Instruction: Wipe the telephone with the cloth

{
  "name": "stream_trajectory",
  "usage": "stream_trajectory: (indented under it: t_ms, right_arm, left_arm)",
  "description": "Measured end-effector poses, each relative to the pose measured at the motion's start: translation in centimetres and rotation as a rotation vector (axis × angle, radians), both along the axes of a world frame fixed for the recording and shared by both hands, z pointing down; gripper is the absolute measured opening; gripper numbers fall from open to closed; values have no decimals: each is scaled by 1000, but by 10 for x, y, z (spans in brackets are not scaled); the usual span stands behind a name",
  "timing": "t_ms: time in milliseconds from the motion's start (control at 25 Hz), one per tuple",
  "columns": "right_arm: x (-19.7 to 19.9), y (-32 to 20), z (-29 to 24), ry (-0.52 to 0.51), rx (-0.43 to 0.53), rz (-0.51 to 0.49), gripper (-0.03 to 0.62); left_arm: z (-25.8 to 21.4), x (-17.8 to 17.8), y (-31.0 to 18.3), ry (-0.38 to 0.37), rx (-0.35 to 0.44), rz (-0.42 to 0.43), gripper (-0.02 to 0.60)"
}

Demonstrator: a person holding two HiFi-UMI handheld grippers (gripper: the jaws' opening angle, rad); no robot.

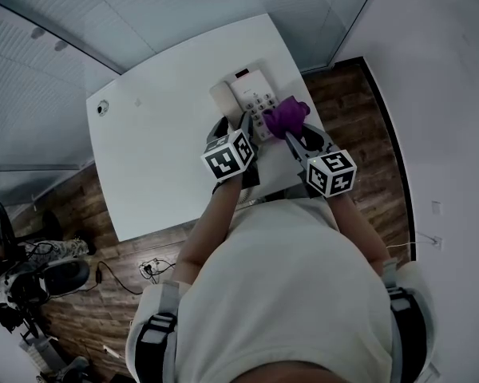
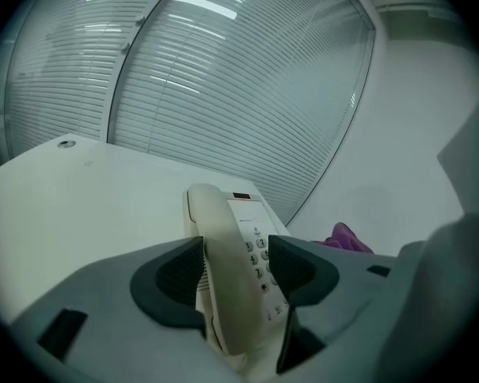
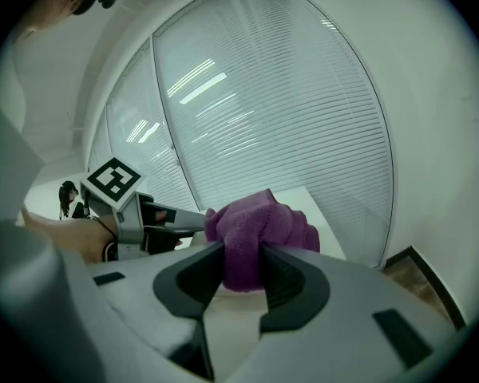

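Telephone [image 1: 251,100] first: I see it near the far edge of the white table [image 1: 160,150], cream-coloured, keypad up, its handset [image 1: 223,99] lying along the left side of the body. My left gripper [image 1: 245,124] is at the near end of the phone. In the left gripper view its jaws stand wide, with the handset [image 2: 227,286] running up between them. The left pad is right at the handset's edge, while keypad shows in the gap before the right pad, so I read no squeeze. My right gripper [image 1: 294,140] is just beside it, to the right, its jaws clamped on the bunched purple cloth [image 1: 286,115]. In the right gripper view the cloth [image 3: 259,234] bulges above both pads. From overhead the cloth sits over the phone's right edge, though I can't tell whether it touches.
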State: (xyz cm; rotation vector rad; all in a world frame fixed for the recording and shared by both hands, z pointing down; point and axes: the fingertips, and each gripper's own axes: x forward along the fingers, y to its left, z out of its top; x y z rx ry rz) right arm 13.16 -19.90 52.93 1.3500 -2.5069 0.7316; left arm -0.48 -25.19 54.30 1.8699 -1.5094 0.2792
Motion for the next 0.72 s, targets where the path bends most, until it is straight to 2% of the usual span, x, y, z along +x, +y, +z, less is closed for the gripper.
stream_trajectory:
  t_ms: [400,720]
  right_arm:
    - [8,-17,6,-8,-16,-17,135]
    - [12,-21,11,-11,-24,-38,135]
  left_arm:
    - [14,-6,-24,-145,-17,-82,250]
    - [23,-12,-32,-212,-35,-165,249]
